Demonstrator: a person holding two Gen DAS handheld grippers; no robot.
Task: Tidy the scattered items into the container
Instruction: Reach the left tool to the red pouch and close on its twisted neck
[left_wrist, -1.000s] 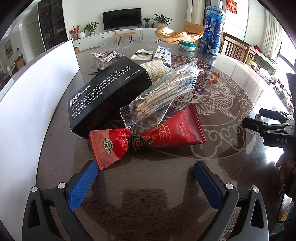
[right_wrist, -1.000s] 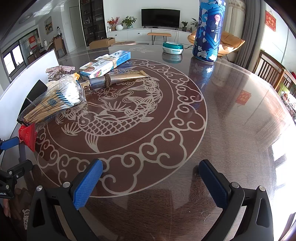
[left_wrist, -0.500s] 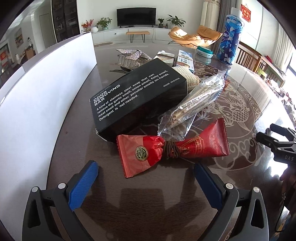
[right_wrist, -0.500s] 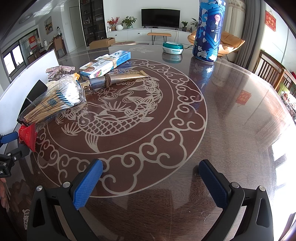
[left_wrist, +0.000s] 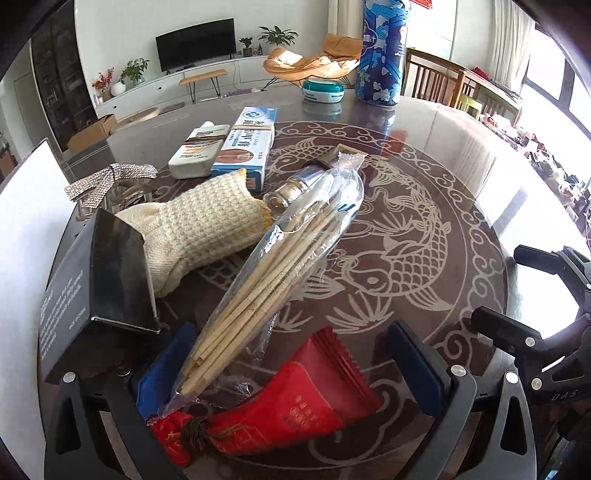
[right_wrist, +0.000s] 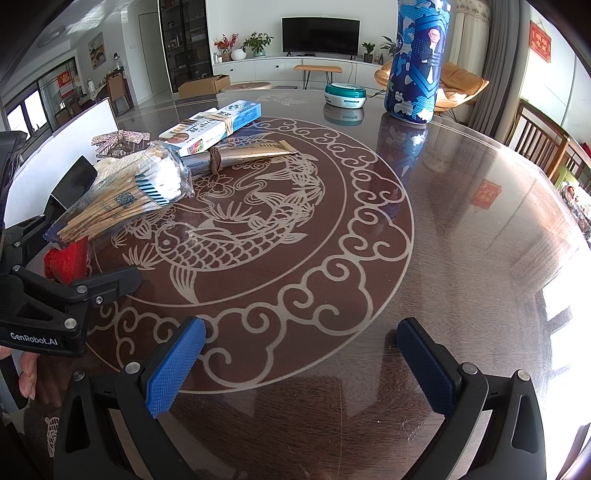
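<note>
Tongs on the left (left_wrist: 291, 363) straddle the red packet (left_wrist: 295, 410), wide open; right tongs (right_wrist: 301, 356) gape empty.

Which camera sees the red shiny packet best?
The left wrist view. There the red packet lies close and nearly whole between the left gripper's open fingers, with the cord tied round its neck showing. The right wrist view catches only a small red corner at the far left, behind the bag of sticks.
</note>
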